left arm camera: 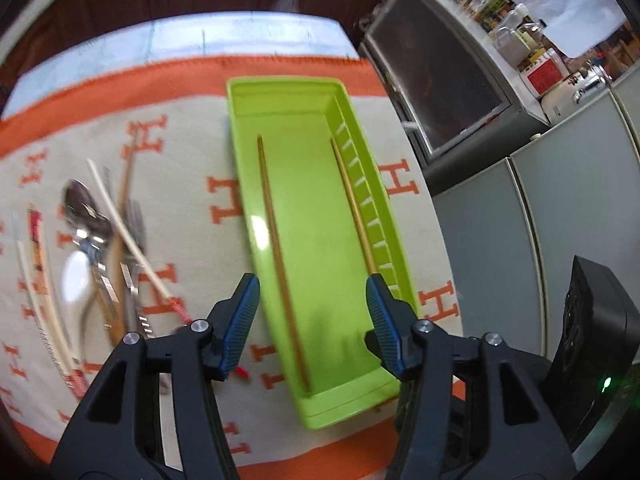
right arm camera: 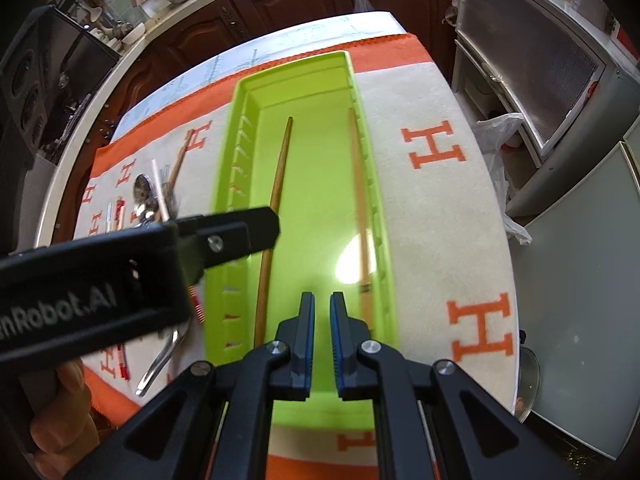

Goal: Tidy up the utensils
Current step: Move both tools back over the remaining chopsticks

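On the table, a cream cloth [left arm camera: 188, 168] with orange H letters and an orange border carried a long lime-green tray [left arm camera: 320, 416]. Two wooden chopsticks lay lengthwise inside the tray, apart from each other: one chopstick [left arm camera: 280, 256] near the tray's left wall in the left wrist view, the other chopstick [left arm camera: 352, 204] close along the slotted right wall. The left hand-held gripper [left arm camera: 312, 292] hung above the near end of the tray with its blue pads spread wide and nothing between them; neither pad touched a chopstick. The right hand-held gripper [right arm camera: 321, 304] hovered over the tray's near end as well, its blue pads drawn almost together with only a thin gap, gripping nothing. In the right wrist view a person's hand [right arm camera: 60, 412] showed at the lower left, beneath the body of the left tool. Beside the tray, on the cloth, lay the unsorted utensils [left arm camera: 100, 248]: spoons, a fork, a pale chopstick and a wooden-handled piece, overlapping in a loose heap; motion blur hid their finer details. A pale chopstick with red markings [left arm camera: 36, 264] lay alone farther left.
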Action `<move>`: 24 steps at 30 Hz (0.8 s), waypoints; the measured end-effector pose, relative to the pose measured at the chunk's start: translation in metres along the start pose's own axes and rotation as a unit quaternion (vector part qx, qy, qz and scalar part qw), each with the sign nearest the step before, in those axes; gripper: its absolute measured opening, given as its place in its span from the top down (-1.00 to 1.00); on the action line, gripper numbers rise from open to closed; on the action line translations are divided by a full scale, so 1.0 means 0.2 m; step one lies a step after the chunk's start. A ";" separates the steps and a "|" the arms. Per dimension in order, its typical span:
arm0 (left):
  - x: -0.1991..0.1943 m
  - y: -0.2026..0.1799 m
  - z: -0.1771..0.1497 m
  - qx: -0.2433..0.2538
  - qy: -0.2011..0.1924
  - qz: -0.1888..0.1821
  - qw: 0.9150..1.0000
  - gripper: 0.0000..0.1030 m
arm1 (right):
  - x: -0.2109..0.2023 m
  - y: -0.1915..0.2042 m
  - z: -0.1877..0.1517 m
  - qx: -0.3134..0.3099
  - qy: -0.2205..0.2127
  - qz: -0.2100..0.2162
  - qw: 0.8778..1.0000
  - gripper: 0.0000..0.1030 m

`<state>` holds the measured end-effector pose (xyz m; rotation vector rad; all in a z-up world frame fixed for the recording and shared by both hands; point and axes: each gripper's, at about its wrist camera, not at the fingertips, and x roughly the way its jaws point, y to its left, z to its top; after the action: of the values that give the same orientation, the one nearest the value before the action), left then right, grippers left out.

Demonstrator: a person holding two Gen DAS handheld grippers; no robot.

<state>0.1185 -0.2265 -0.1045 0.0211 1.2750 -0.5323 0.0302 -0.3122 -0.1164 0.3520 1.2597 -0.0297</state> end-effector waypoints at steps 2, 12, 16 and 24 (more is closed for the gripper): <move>-0.06 0.01 -0.03 0.014 -0.022 0.011 1.000 -0.01 | -0.02 0.02 -0.02 0.001 0.000 0.007 1.000 0.85; -0.30 0.21 -0.19 0.017 -0.037 0.048 0.998 -0.01 | -0.10 0.12 -0.09 -0.003 -0.014 0.021 1.000 0.85; -0.37 0.29 -0.27 0.008 -0.039 0.053 0.998 -0.01 | -0.11 0.16 -0.10 -0.008 -0.016 0.022 1.000 0.85; -0.48 0.51 -0.40 -0.024 -0.062 0.052 0.996 -0.02 | -0.14 0.31 -0.14 -0.035 -0.018 0.027 0.999 0.85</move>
<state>0.0684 -0.0778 -0.0686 0.0146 1.1586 -0.4078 0.0091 -0.2511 -0.0815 0.3240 1.2125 0.0548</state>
